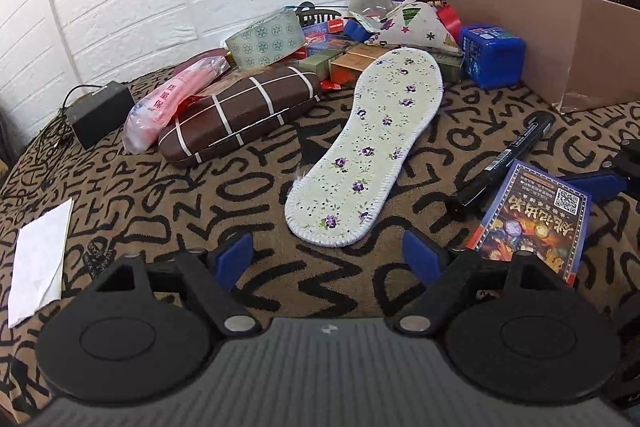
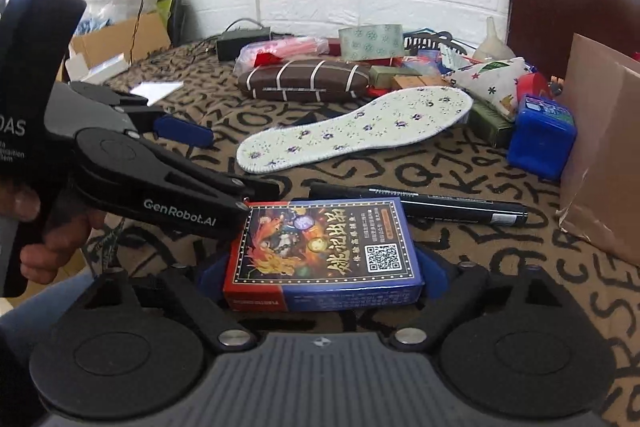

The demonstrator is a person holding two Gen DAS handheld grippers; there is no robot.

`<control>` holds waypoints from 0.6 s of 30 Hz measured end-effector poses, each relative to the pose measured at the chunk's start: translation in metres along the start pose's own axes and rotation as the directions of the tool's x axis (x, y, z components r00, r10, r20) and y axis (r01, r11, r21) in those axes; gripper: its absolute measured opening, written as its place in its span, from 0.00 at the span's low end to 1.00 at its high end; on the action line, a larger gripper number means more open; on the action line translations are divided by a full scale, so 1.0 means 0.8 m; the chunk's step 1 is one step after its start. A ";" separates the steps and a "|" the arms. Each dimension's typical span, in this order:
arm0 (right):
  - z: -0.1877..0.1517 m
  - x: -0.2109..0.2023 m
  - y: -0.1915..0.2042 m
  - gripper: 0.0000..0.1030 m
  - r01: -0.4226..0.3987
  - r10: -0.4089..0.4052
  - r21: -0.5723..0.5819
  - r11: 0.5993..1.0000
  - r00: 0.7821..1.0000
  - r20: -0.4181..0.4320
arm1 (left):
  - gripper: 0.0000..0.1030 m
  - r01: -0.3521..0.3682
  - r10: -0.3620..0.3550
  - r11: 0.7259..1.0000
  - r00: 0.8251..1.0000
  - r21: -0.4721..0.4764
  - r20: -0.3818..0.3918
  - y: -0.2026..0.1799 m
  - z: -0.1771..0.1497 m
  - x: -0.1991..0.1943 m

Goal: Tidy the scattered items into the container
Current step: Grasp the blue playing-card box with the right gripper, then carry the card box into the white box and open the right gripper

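Note:
A floral insole (image 1: pixel 368 143) lies on the letter-patterned cloth ahead of my open, empty left gripper (image 1: pixel 332 259). It also shows in the right wrist view (image 2: pixel 352 129). A card box (image 2: pixel 324 255) sits between the blue pads of my right gripper (image 2: pixel 320 279), which closes on its two ends. The box shows at the right in the left wrist view (image 1: pixel 532 219). A black marker (image 2: pixel 420 205) lies just beyond the box. The cardboard container (image 1: pixel 560 31) stands at the back right. My left gripper (image 2: pixel 188 151) shows at the left in the right wrist view.
A brown striped case (image 1: pixel 240 111), a pink packet (image 1: pixel 168 107), a roll of patterned tape (image 1: pixel 264 39), a blue tub (image 1: pixel 492 55), a fabric pouch (image 1: pixel 416 23) and small boxes crowd the back. A black adapter (image 1: pixel 100 113) and white paper (image 1: pixel 38 263) lie at the left.

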State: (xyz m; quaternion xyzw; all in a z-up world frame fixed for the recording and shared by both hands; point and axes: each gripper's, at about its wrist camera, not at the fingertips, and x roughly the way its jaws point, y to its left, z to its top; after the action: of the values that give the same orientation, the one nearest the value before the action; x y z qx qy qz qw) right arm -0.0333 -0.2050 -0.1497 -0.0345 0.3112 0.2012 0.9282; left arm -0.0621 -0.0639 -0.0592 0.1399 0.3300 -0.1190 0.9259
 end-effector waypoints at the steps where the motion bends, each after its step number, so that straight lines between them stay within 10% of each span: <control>1: -0.001 -0.002 -0.001 0.88 0.008 -0.008 0.013 1.000 1.000 0.002 | 0.80 -0.034 0.034 0.999 0.999 0.009 -0.002 -0.004 0.000 -0.001; 4: 0.002 -0.001 -0.001 0.88 0.077 -0.077 0.027 0.997 0.997 -0.016 | 0.71 -0.275 0.274 0.962 0.962 -0.008 -0.011 -0.010 0.001 -0.004; 8: -0.001 0.001 -0.001 0.88 0.122 -0.122 0.090 0.988 0.992 -0.005 | 0.78 -0.326 0.323 0.943 0.945 -0.063 -0.042 -0.014 -0.006 0.001; 18: 0.010 0.009 0.017 0.89 0.126 -0.129 0.111 0.986 0.991 0.022 | 0.68 -0.151 0.139 0.960 0.988 -0.235 -0.065 -0.007 0.008 0.002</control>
State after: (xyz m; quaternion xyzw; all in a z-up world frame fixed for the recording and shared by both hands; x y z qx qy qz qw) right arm -0.0293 -0.1885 -0.1469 -0.0004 0.3055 0.1243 0.9440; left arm -0.0585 -0.0712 -0.0567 0.0541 0.3530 -0.0069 0.9340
